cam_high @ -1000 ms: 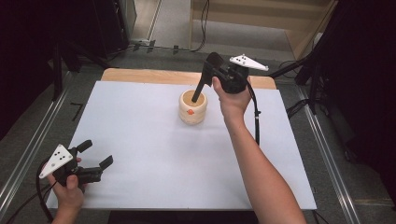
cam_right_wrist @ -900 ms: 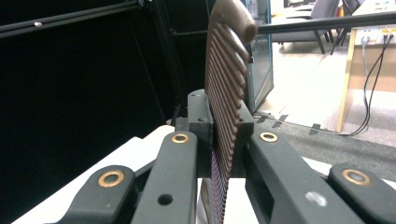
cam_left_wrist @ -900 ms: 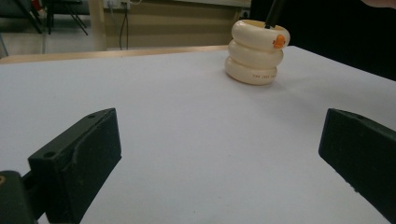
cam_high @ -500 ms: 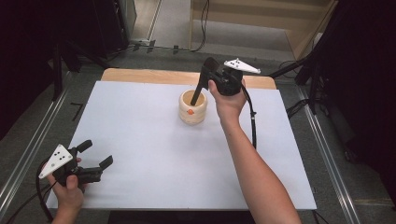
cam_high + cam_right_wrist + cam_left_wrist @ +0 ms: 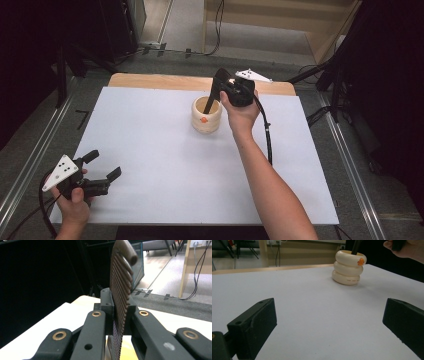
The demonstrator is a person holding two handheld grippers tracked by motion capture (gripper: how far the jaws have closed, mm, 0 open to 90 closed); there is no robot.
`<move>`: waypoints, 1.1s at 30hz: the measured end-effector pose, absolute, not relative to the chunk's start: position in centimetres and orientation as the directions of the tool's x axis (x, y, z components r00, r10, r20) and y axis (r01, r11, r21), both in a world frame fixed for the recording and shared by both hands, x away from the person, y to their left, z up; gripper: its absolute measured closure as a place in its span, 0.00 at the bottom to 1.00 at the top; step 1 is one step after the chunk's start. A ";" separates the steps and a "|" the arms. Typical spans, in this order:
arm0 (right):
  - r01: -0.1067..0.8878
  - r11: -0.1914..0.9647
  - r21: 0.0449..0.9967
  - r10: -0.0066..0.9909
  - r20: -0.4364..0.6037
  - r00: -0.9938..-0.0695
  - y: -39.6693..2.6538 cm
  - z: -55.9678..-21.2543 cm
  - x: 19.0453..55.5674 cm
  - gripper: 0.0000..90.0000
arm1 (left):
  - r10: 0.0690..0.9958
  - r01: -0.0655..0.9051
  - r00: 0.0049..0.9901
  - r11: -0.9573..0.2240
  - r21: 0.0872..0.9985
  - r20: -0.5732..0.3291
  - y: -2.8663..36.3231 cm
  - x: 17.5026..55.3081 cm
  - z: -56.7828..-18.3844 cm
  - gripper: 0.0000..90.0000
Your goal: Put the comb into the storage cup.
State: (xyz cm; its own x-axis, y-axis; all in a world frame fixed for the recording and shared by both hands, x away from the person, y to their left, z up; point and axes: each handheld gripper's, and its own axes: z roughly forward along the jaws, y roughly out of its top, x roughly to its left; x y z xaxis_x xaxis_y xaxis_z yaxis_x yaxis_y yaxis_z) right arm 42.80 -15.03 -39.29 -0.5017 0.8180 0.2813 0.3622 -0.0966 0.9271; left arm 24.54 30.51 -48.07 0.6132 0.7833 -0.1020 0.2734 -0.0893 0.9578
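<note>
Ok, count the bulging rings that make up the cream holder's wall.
3. The cream holder is three stacked rings: the top ring bears an orange mark, the middle ring sits under it, the bottom ring rests on the table.

cup: on tabletop, far centre | comb: in cup | left gripper: near-left corner, well apart

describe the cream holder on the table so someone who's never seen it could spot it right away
On the white table, look toward the far edge, near the middle, just left of the right gripper. There stands the cream holder, upright. It looks like three stacked rings with a small orange mark near its top, and a dark comb pokes into it.
</note>
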 end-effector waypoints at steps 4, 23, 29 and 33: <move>0.366 -0.092 0.926 0.817 0.280 -0.504 -14.8 -39.7 42.9 0.92 | 0.783 0.272 0.614 -0.090 0.958 -0.101 30.5 24.5 -48.1 0.00; 0.414 -0.095 0.905 0.816 0.308 -0.488 -14.0 -41.8 43.3 0.92 | 0.785 0.269 0.613 -0.096 0.958 -0.093 30.4 24.5 -48.1 0.00; 0.424 -0.110 0.899 0.808 0.330 -0.489 -14.0 -42.2 43.4 0.92 | 0.785 0.269 0.613 -0.099 0.958 -0.091 30.3 24.5 -48.1 0.00; 0.430 -0.128 0.893 0.808 0.346 -0.477 -14.1 -42.3 43.5 0.92 | 0.784 0.268 0.615 -0.100 0.958 -0.090 30.3 24.5 -48.1 0.00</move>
State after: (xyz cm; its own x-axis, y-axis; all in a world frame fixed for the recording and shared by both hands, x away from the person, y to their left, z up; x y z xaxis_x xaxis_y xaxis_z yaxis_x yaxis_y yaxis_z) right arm 43.49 -14.14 -42.34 -0.4767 0.8082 0.3458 0.4305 -0.1284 0.8934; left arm 24.51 30.33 -48.07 0.6147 0.7836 -0.0897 0.2676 -0.1003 0.9583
